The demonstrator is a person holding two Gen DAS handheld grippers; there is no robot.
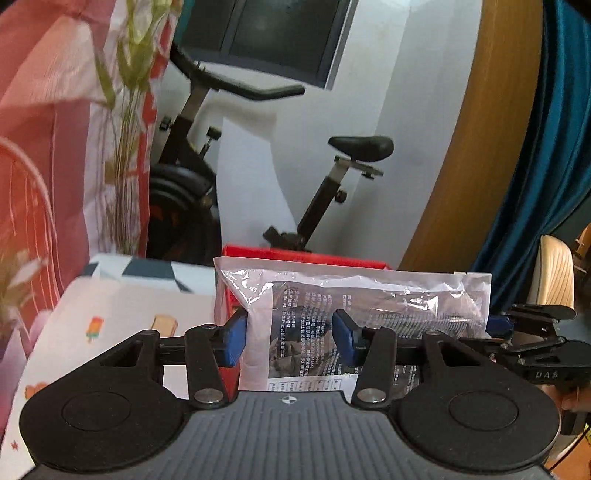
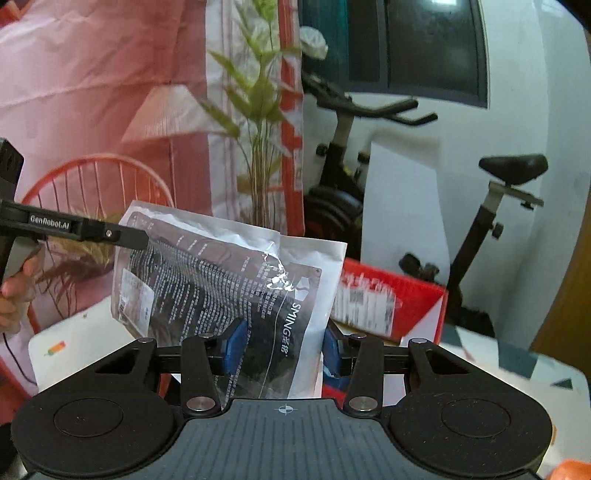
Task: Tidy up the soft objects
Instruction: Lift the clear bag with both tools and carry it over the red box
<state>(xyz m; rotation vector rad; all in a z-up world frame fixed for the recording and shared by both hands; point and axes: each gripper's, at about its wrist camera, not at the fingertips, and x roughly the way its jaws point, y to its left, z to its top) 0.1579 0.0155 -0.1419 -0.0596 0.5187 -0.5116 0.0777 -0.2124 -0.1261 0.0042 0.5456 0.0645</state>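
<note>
Surface [image 1: 110, 302], patterned cloth, red box [image 2: 406, 295] at far edge. Sealed plastic packet [image 1: 369, 295] held above surface before box, long axis crosswise between both tongs. Left tongs [image 1: 291, 341] clamp one end; right tongs [image 2: 282, 349] clamp the other.

Home, looks like a living room or spare room. Exercise bike [image 1: 236, 162] parked against a white wall under a dark window [image 1: 273, 33]. Teal curtain [image 1: 546, 147] on the right next to a curved wooden panel [image 1: 476, 147]. Pink printed backdrop cloth [image 2: 92, 85] shows a lamp, a chair and a leafy plant. Surface [image 1: 103, 317] has a kid-style cover with popsicle prints. Red cardboard box [image 2: 391, 299] sits on it. Beige padded chair back [image 1: 554, 273] at the right edge.
</note>
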